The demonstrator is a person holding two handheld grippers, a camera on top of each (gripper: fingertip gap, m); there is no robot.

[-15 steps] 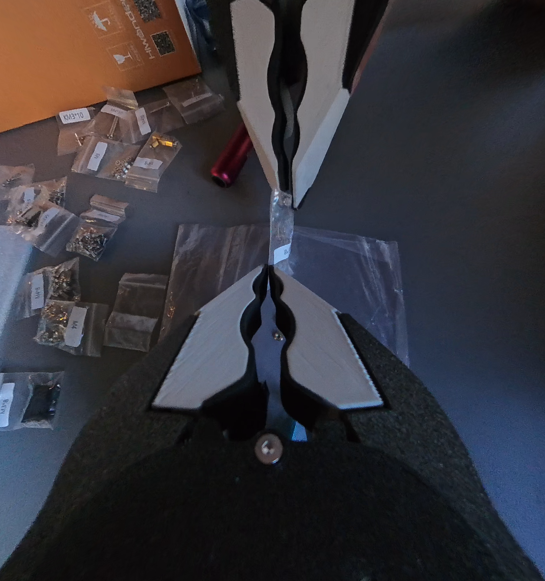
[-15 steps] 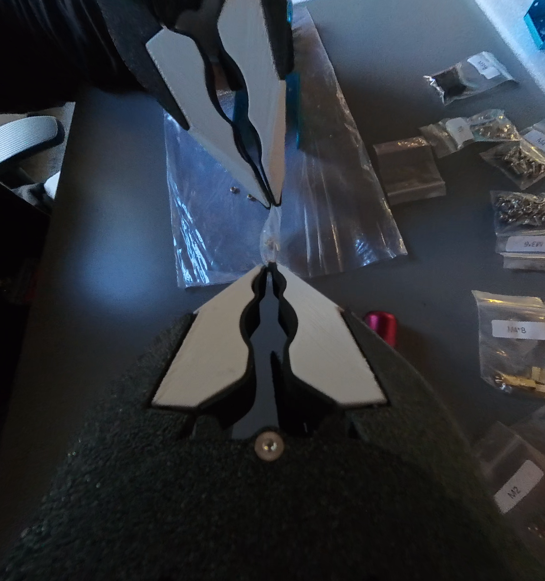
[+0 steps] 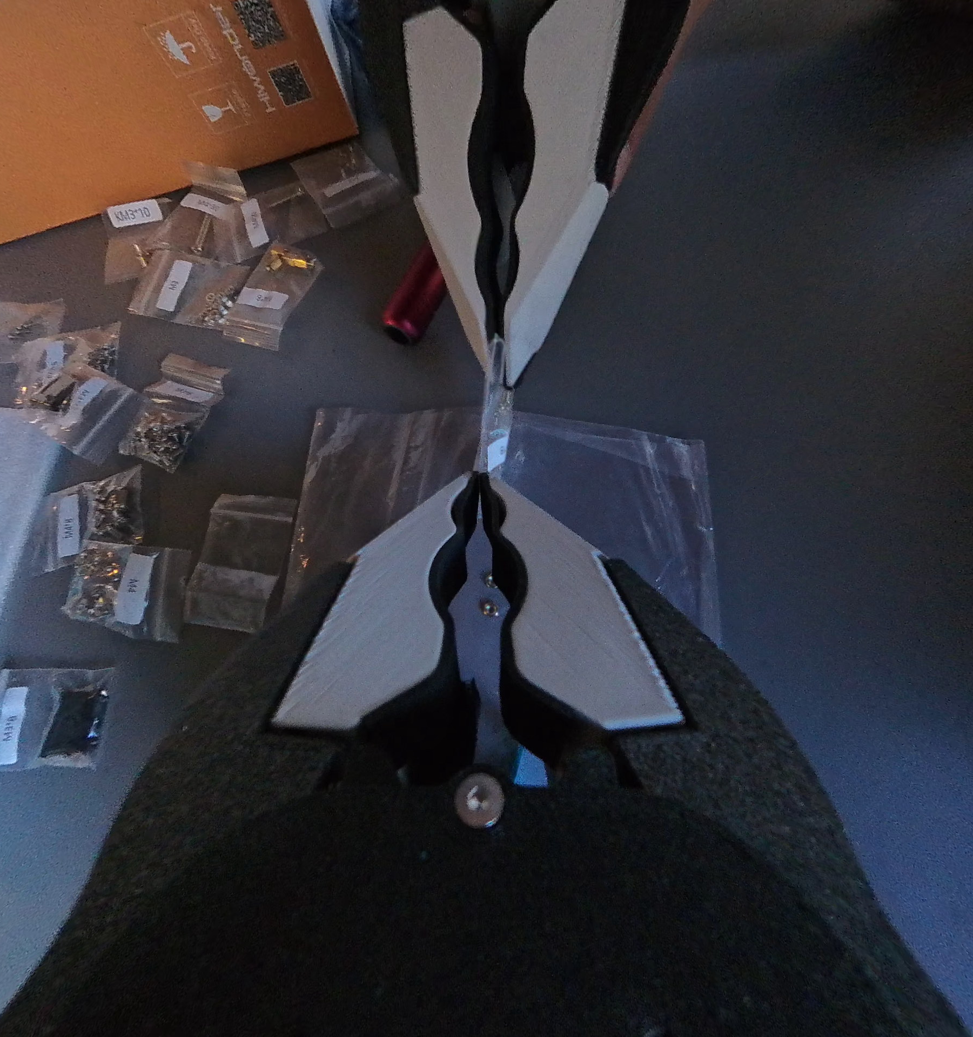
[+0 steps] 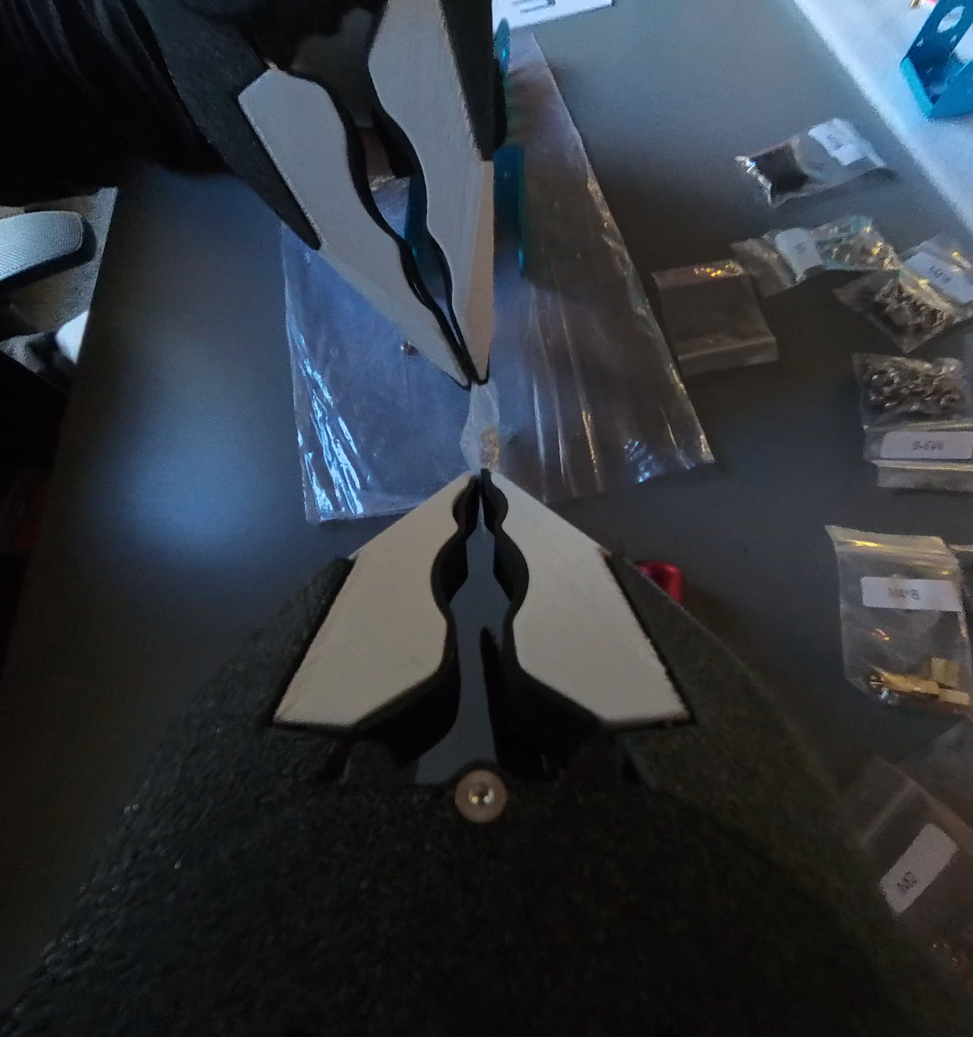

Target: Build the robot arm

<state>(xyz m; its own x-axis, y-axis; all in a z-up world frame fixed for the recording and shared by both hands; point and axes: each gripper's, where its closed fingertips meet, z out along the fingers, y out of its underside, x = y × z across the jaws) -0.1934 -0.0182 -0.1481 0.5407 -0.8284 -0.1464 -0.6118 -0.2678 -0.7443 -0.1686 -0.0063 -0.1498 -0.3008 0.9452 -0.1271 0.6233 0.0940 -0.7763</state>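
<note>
Both grippers pinch one small clear bag of screws [image 3: 496, 418] from opposite ends and hold it in the air between them. My left gripper [image 3: 483, 477] is shut on its near end. My right gripper [image 4: 481, 476] is shut on the other end, and the bag [image 4: 483, 429] shows bunched between the tips. Each view shows the other gripper [image 3: 499, 359] facing it, its tips closed on the bag. Below lies a large clear plastic bag [image 3: 613, 482] flat on the grey table, with a few loose screws [image 3: 489, 606] on it.
Several small labelled bags of screws [image 3: 164, 415] lie left of the large bag, also at the right in the right wrist view [image 4: 910, 393]. A red cylinder [image 3: 414, 306] lies behind. An orange box [image 3: 108, 101] stands far left. A blue metal bracket [image 4: 961, 67] sits far right. The grippers are tip to tip, or close to it.
Two loose screws now show between my left gripper's fingers where one showed before. Both grippers stay closed on the small bag, almost in place.
</note>
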